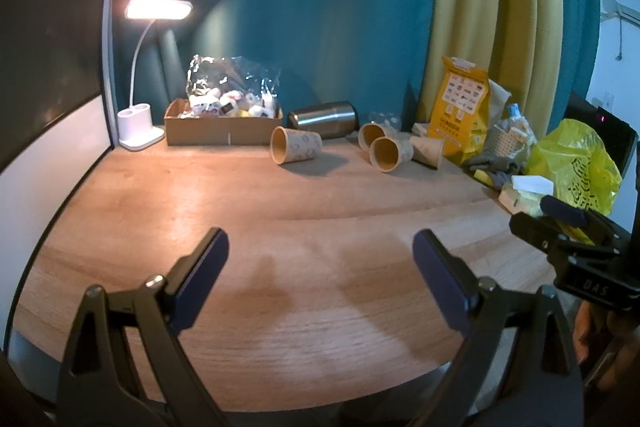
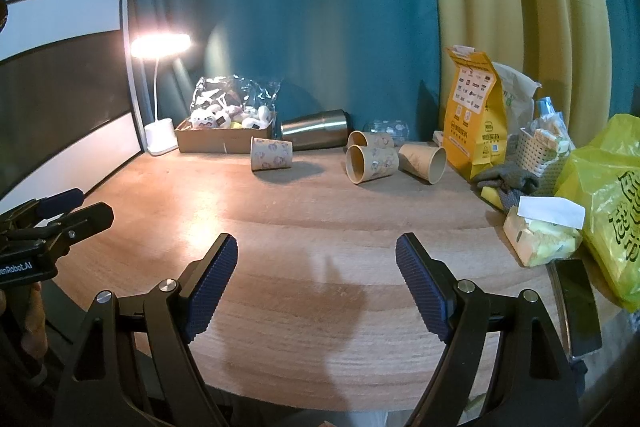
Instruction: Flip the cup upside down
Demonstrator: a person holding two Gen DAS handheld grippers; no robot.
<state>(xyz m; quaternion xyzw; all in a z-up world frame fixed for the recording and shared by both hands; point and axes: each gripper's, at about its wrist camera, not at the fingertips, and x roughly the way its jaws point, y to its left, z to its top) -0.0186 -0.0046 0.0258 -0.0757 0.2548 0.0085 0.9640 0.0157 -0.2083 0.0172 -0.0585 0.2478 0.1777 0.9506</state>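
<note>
Several paper cups lie on their sides at the back of the wooden table [image 1: 240, 219]. One printed cup [image 1: 295, 145] lies alone left of centre; it also shows in the right wrist view [image 2: 271, 154]. Two printed cups [image 2: 372, 163] lie together, with a plain brown cup [image 2: 424, 161] beside them on the right. My left gripper [image 1: 320, 247] is open and empty above the table's front. My right gripper [image 2: 316, 251] is open and empty, also well short of the cups.
A lit desk lamp [image 1: 158, 9] and a cardboard box of small toys [image 1: 222, 129] stand at the back left. A steel tumbler [image 2: 316, 135] lies behind the cups. A yellow paper bag [image 2: 474, 115], basket, gloves, tissue pack [image 2: 540, 231] and yellow plastic bag [image 2: 608, 203] crowd the right side.
</note>
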